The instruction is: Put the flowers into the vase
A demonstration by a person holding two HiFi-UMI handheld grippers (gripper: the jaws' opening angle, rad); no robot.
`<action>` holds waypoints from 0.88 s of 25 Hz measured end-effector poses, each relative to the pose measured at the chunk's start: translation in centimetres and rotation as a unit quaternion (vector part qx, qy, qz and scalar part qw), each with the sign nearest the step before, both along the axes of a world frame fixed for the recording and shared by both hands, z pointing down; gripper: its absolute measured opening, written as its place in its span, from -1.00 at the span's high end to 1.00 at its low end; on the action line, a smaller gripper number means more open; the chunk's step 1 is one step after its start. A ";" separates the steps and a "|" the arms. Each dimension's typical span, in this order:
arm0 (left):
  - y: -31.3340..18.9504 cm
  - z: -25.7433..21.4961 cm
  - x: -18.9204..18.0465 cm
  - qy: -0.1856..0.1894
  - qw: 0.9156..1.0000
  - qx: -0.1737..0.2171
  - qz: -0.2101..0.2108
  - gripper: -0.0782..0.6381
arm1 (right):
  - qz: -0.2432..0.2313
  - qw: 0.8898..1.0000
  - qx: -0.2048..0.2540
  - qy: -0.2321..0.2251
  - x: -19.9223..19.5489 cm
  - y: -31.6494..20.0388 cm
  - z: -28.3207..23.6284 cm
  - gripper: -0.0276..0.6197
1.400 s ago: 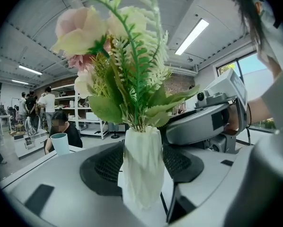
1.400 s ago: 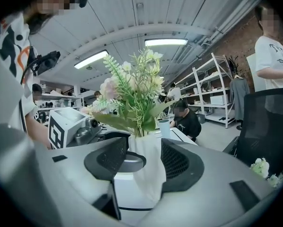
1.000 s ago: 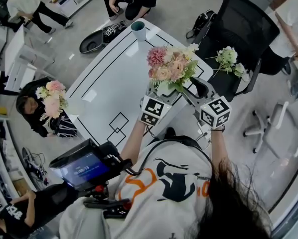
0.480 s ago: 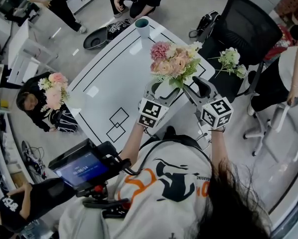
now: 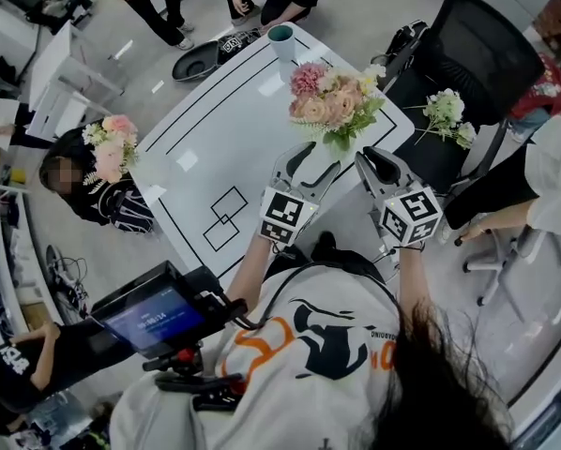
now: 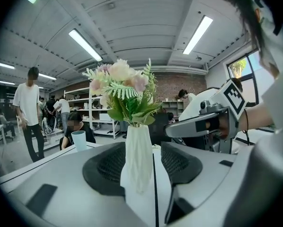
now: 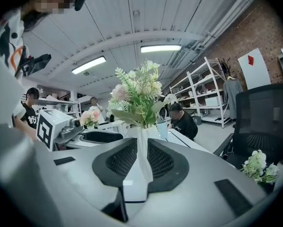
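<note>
A white faceted vase [image 6: 139, 160] stands upright on the white table [image 5: 215, 148] and holds a bunch of pink, cream and green flowers [image 5: 335, 106]. My left gripper [image 6: 144, 174] has the vase in its wide gap. Its jaws are closing a little, and a sliver of space shows at the right pad [image 6: 179, 167]. My right gripper [image 7: 141, 167] points at the vase [image 7: 142, 145] from the other side. Its jaws are closing to a narrow slit, with the vase standing just past the tips. Both grippers [image 5: 304, 162] [image 5: 367, 162] flank the vase near the table's right edge.
A teal cup [image 5: 281, 36] stands at the table's far corner. A spare white-and-green bunch [image 5: 449, 115] lies on the black chair [image 5: 477, 54] to the right. A seated person at the left holds a pink bouquet [image 5: 112, 148]. Other people stand around the table.
My right gripper's jaws have drawn close together. The left gripper has shifted slightly beside the vase. The vase and its flowers stay put, and people in the background have moved.
</note>
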State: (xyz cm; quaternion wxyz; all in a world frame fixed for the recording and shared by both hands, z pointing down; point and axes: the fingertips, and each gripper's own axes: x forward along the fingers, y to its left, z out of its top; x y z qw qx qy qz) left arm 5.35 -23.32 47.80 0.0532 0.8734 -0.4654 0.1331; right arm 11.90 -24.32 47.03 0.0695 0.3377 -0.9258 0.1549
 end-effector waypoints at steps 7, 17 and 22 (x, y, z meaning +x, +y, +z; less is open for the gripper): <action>2.7 0.0 0.0 -0.011 1.000 0.006 -0.004 0.45 | 0.001 1.000 -0.014 -0.009 -1.1 2.2 0.6 0.80; 7.7 -1.0 -2.7 -0.014 0.999 0.019 0.022 0.66 | 0.046 0.998 -0.019 -0.036 -5.0 7.3 -0.2 0.85; 12.3 -1.2 -5.2 -0.006 0.999 0.012 0.040 0.66 | 0.072 0.997 -0.020 -0.035 -7.7 12.0 -0.1 0.86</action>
